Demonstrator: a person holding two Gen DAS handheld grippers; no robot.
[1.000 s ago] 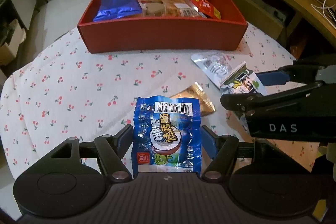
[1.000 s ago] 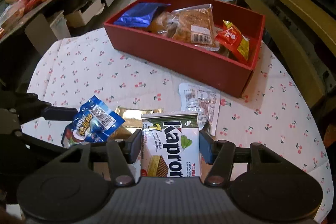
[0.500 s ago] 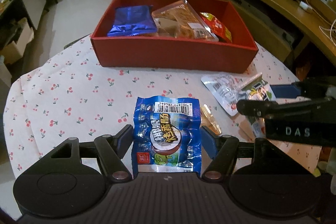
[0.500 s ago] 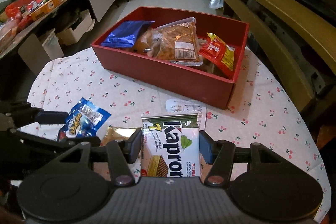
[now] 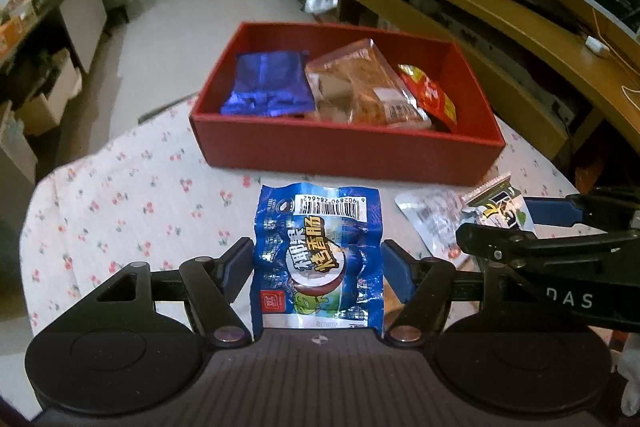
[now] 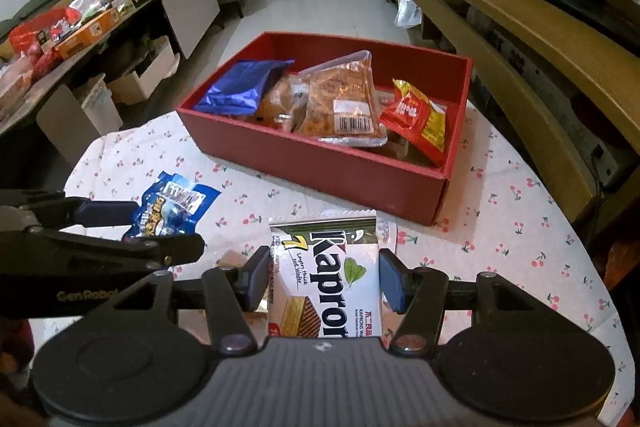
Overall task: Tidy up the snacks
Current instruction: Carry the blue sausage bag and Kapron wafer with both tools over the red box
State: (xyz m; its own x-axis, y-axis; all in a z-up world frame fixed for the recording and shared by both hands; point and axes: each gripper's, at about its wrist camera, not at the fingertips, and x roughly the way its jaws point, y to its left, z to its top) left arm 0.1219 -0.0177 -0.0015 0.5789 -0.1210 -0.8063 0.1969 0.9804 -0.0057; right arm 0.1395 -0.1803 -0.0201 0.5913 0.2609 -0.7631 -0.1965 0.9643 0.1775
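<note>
the red box (image 5: 344, 155) now sits farther below me: i've lifted both packs off the table (image 5: 132, 195). my left claw (image 5: 318, 263) pinches the blue pack (image 5: 318, 259), my right claw (image 6: 324, 277) the wafer pack (image 6: 326, 287), both half-open, ready to drop in.

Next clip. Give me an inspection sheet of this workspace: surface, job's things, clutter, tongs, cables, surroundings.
Surface: round table with cherry-print cloth.
Job's things: red box holds a blue packet, clear pastry pack and red-yellow packet; clear wrapper lies on the cloth.
Clutter: nothing seen on the table.
Tongs: left tongs grip a blue sausage pack; right tongs grip a Kapron wafer pack; both above the cloth.
Cables: white cable on the wooden bench.
Surroundings: wooden bench, crowded side table, tiled floor.
</note>
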